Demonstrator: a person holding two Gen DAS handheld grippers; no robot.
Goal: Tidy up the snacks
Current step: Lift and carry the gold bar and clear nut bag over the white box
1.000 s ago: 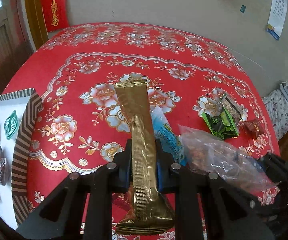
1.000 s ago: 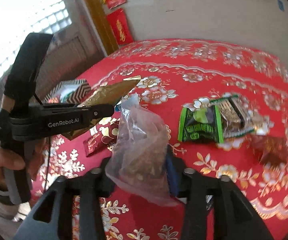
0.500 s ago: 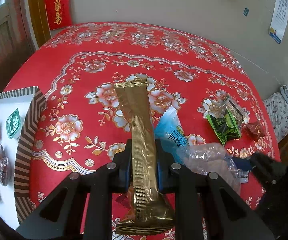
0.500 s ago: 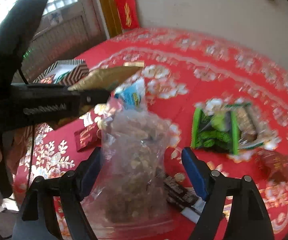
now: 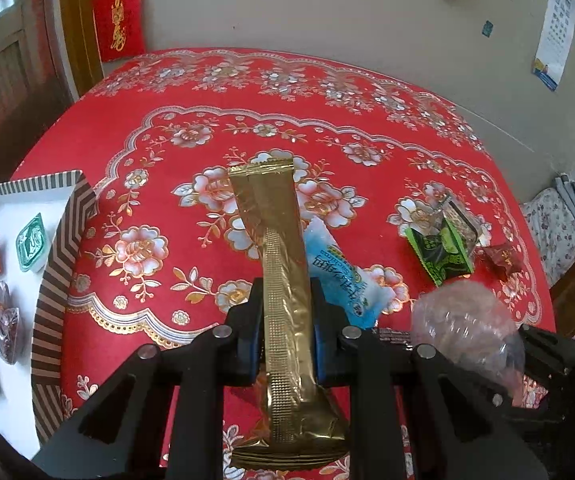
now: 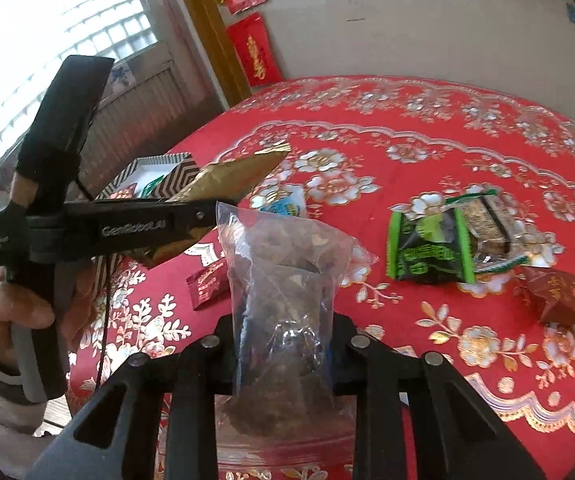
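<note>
Right wrist view: right claw (image 6: pixel 283 344) has just closed, pinching the clear bag (image 6: pixel 283 280); left claw (image 5: pixel 285 328) pinches the gold packet (image 5: pixel 279 248).

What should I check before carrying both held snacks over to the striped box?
1. Left gripper shut on the gold packet: ok.
2. Right gripper shut on the clear bag, jaws having just closed: ok.
3. Clear bag grip is secure: cannot tell; the film is loose and crumpled.
4. Striped box has free space: ok, bare white floor shows beyond the snacks in it.
5. Path to the box clear: ok in the left wrist view.
6. Snacks left on the table: not ok; blue packet, green packet, red candy remain.
</note>
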